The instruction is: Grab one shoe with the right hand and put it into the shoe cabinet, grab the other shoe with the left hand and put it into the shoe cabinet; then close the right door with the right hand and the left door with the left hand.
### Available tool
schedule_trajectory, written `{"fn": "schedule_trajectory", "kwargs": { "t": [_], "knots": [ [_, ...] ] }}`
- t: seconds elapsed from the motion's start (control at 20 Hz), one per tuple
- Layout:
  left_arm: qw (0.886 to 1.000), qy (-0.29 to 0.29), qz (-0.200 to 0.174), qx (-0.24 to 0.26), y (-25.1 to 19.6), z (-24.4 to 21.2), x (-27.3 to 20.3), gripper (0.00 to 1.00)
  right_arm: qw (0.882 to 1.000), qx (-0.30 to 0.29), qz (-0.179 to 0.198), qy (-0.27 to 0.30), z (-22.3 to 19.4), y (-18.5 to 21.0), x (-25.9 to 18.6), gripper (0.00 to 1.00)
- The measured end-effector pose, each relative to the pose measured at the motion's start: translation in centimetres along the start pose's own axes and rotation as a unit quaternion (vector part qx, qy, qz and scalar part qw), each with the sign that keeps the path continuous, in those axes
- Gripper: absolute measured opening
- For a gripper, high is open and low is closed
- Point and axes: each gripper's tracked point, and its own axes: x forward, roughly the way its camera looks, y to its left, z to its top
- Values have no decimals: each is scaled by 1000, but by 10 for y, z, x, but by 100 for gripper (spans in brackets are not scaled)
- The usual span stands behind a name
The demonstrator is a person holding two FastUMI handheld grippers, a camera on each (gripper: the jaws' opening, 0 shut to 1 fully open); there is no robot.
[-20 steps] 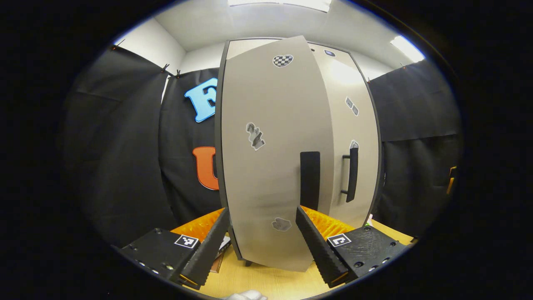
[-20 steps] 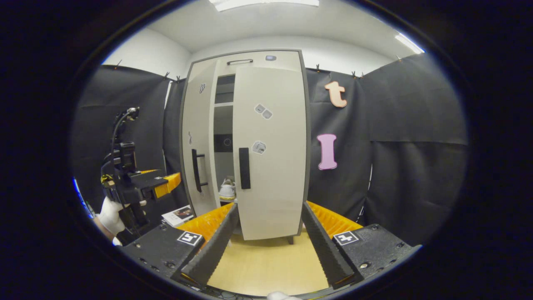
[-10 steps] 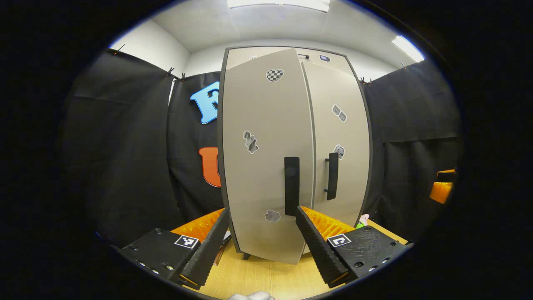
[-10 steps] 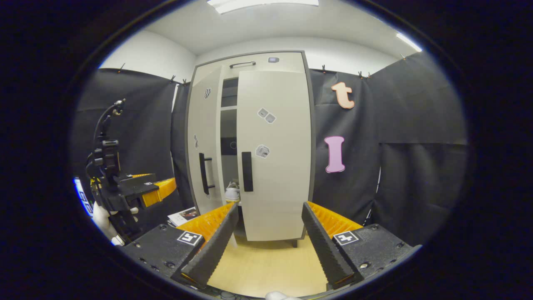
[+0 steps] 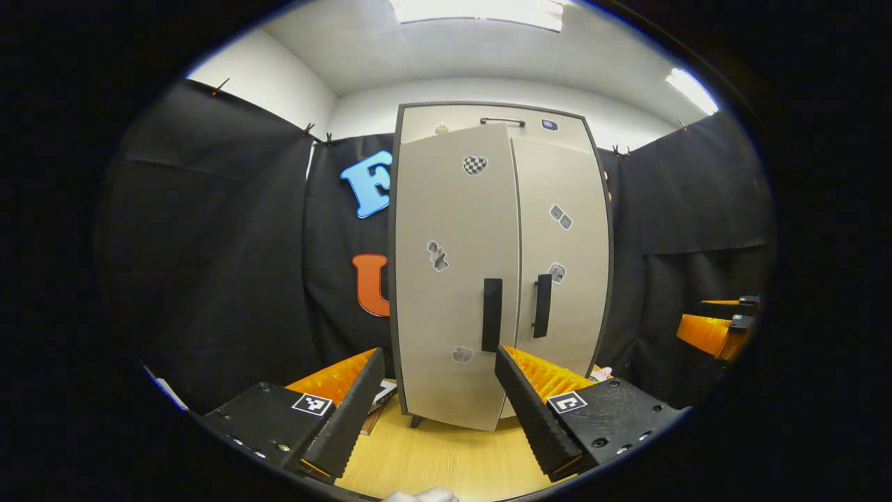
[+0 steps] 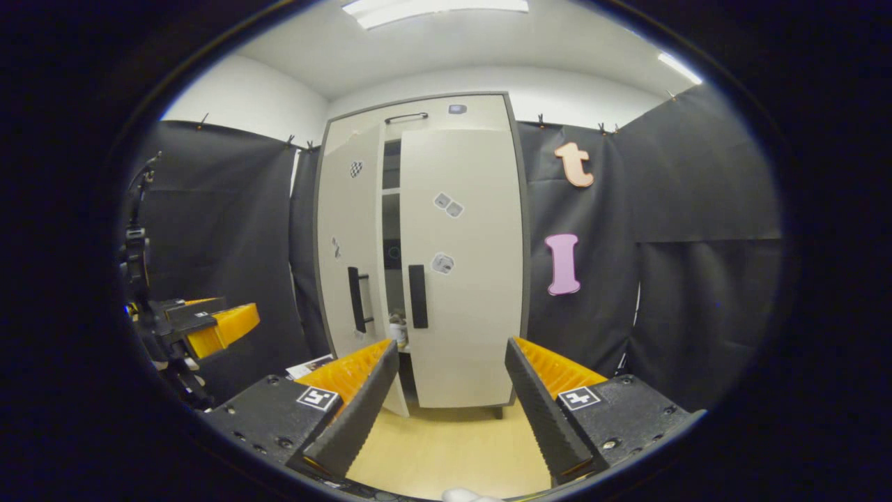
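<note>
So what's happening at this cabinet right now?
A person holds two grippers in front of a shoe cabinet. The right door looks shut; the left door is ajar, with a shoe visible through the gap. Both the left gripper and right gripper are open, empty and touching nothing.

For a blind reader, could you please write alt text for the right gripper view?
A tall shoe cabinet has its left door ajar, leaving a narrow gap beside the shut right door. The right tongs are open and empty.
</note>
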Motion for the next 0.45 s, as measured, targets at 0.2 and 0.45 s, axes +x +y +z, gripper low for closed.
{"fn": "schedule_trajectory", "kwargs": {
  "t": [0.2, 0.45],
  "knots": [
    [1000, 6, 3, 18, -4, -9, -17, 96, 1000, -4, -5, 0, -4, 3, -5, 99],
    [999, 24, -17, 23, -21, -24, -24, 96, 1000, -2, -7, 4, -9, 7, -9, 99]
  ]
}}
